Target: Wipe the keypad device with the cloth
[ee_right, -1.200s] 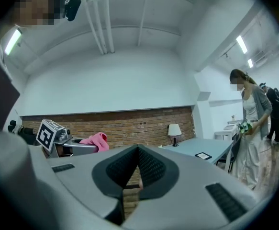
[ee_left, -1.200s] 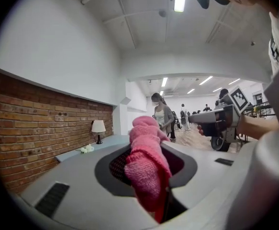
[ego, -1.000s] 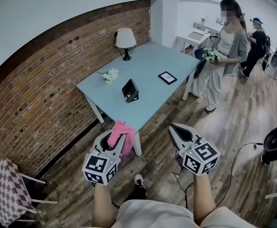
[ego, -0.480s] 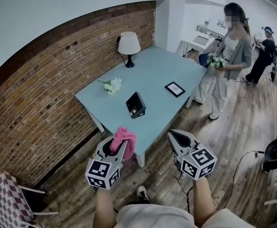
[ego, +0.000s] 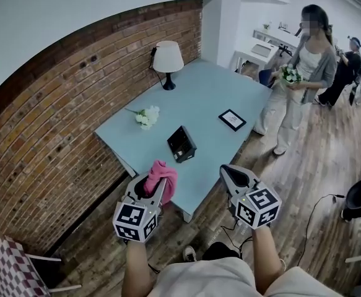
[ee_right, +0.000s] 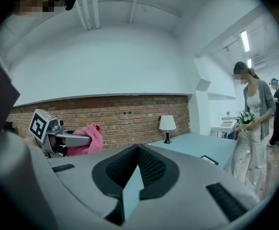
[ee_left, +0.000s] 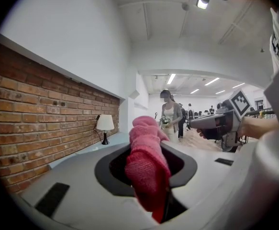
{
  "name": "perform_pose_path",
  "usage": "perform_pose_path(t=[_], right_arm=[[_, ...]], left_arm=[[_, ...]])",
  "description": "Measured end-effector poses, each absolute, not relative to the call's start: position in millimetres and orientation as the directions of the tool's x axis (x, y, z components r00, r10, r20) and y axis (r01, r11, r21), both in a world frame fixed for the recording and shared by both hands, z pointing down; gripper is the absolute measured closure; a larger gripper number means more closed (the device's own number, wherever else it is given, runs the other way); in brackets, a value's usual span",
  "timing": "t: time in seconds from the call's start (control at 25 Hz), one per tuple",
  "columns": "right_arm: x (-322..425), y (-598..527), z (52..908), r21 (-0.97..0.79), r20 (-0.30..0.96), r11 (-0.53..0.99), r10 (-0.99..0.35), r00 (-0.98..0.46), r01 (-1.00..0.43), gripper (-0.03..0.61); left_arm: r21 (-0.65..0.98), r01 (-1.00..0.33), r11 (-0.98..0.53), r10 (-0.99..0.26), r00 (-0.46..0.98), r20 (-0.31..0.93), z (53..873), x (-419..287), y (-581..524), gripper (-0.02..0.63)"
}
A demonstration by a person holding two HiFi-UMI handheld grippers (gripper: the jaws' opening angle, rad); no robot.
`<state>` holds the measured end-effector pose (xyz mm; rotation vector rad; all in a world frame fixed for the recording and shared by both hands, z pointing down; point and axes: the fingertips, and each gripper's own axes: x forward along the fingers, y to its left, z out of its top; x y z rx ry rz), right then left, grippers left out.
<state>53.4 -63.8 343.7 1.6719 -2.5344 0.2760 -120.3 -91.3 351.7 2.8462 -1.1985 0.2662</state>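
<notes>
Now both arms stretch forward; the left claw [ego: 157, 187] squeezes a soft, fuzzy pink cloth [ego: 162, 174], the right claw [ego: 227, 169] is pinched shut.

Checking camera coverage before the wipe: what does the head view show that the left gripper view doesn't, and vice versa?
Head view only: the black wedge-shaped keypad device, a white flower sprig and a black-framed card on the light blue table. Left gripper view only: a close look between the left gripper's jaws, shut on the pink knitted cloth. Both: the cloth, the white-shaded lamp, the brick wall, the right gripper, a person holding flowers.
</notes>
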Motion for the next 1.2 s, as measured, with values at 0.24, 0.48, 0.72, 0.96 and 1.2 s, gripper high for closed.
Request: perform_pose_path(t=[0.24,0.48,0.72,0.96,1.2], right_arm=[[55,-95,364,-0.112,0.237,0.373,-0.890,-0.390,-0.921,0.571],[60,-145,385,-0.114,0.281,0.398,-0.866,-0.414,-0.910,0.571],[61,-205,418,-0.143,0.339,0.437,-0.822,-0.458,-0.888,0.571],[56,-256,462,-0.116,0.423,0.484,-0.766,-0.484,-0.867,0.571],[59,-291,502,-0.168,0.476,0.494,-0.717,-0.509,-0.853,0.571]], left_arm=[[-0.027,-0.719,-0.694,-0.711,0.680,0.177,356,-121,-126,0.492],[-0.030,-0.732,-0.681,-0.723,0.665,0.189,365,-106,-182,0.492],[-0.056,-0.753,-0.656,-0.743,0.631,0.223,387,-88,-246,0.492],[-0.026,-0.777,-0.629,-0.754,0.602,0.262,432,-69,-312,0.492],[0.005,-0.793,-0.609,-0.756,0.583,0.298,469,-49,-366,0.491]])
